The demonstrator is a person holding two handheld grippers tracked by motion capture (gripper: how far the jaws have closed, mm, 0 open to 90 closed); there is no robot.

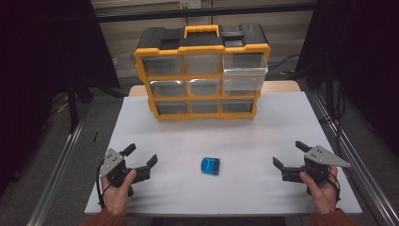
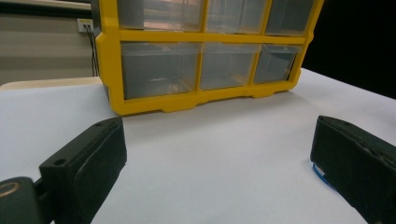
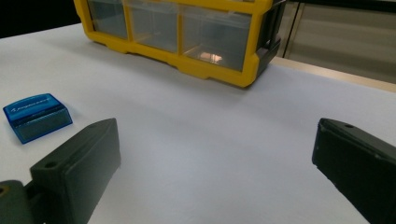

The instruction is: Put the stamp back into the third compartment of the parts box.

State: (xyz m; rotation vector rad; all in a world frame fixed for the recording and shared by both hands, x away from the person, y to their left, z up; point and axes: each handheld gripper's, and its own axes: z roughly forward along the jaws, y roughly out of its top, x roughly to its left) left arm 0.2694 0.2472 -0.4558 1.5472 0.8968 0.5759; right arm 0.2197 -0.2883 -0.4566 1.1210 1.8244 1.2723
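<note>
White sheeting is covering the table point(image 1: 244, 141), with dark curtains hanging at both sides of the room. At the near edge the person's left hand point(image 1: 117, 188) is gripping the left gripper point(image 1: 140, 156), which is resting low on the sheet with its jaws spread wide and nothing between them. The right hand point(image 1: 322, 186) is holding the right gripper point(image 1: 289, 154) the same way — jaws released, pointing inward toward the middle of the table.

A small blue box point(image 1: 210, 166) is lying flat on the sheet between the two grippers, well apart from each, to the right of the left gripper's jaws and to the left of the right gripper's.

Ahead of both grippers, at the far side, a yellow-and-black organizer point(image 1: 202, 70) is standing upright with three rows of clear drawers; its top-right drawer point(image 1: 244, 66) is sticking out further than the others.

From the right gripper view the blue box point(image 3: 37, 116) is showing a white printed label on its lid, too small to read, just beyond the left jaw. From the left gripper view only a sliver of its blue edge point(image 2: 320, 173) is peeking out beside the right jaw. Whether the drawers are holding anything cannot be told — they are looking hazy and mostly empty.
</note>
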